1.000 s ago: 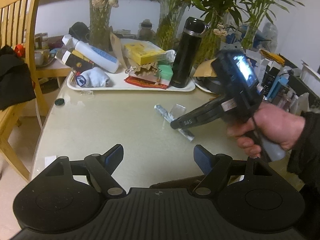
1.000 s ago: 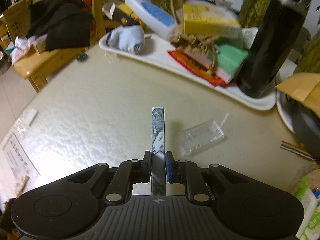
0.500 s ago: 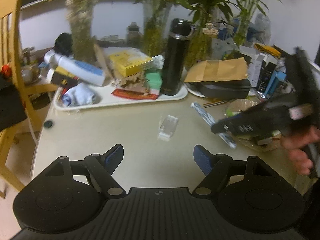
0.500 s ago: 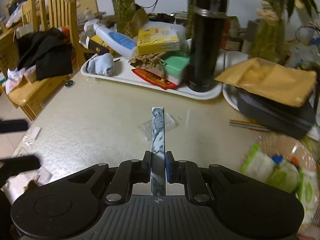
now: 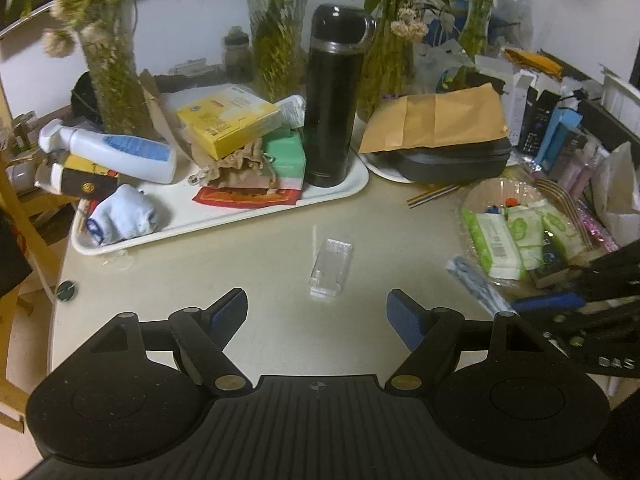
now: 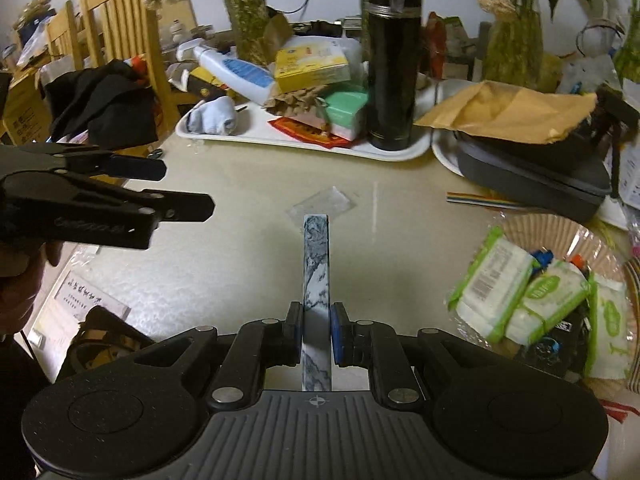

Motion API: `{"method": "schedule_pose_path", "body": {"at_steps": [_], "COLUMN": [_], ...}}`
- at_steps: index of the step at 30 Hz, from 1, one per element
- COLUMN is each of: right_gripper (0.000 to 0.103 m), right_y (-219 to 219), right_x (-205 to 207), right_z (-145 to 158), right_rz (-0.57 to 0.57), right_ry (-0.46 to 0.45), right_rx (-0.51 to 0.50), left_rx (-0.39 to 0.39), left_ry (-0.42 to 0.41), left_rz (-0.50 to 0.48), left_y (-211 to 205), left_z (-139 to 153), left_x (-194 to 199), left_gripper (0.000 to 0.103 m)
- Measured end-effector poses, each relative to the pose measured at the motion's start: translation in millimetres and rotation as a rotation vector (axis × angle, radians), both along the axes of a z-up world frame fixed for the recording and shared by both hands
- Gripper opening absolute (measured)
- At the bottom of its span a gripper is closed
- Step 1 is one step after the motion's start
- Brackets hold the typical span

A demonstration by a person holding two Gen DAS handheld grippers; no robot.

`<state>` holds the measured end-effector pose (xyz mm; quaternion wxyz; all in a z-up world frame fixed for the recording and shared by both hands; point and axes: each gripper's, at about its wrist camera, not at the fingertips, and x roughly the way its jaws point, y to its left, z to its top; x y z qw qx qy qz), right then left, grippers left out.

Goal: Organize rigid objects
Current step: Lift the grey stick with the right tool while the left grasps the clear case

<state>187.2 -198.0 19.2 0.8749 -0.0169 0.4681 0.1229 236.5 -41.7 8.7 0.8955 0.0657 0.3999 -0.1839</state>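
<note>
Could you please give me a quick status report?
Right gripper shut on marbled bar. Left gripper open, empty. Clear plastic case on table, unobstructed.

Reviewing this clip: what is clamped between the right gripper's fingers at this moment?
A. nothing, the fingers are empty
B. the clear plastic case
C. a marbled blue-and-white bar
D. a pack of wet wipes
C: in the right wrist view the right gripper has both pads pressed on the marbled blue-and-white bar, while the clear plastic case lies on the table beyond it.
</note>
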Motion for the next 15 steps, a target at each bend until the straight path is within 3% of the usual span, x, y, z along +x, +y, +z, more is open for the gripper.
{"method": "schedule_pose_path", "body": {"at_steps": [11,15], "right_gripper": [0.017,0.017], "right_y": [-29.7,-33.9], "right_x": [4.1,5.9], "right_z": [-2.0,-3.0], "right_rz": [-0.085,-0.1], "right_ry": [0.018,0.027], "right_rx": [0.029,0.031], "left_rx": [0.069,0.089], "left_ry": [0.026,0.055], "left_rz": [-0.07,-0.085], "left_y": [-33.9,-43.5], "left_z": [-29.4,-43.9], "left_x": [47.4,62.6], "left_gripper": [0.075,0.064]}}
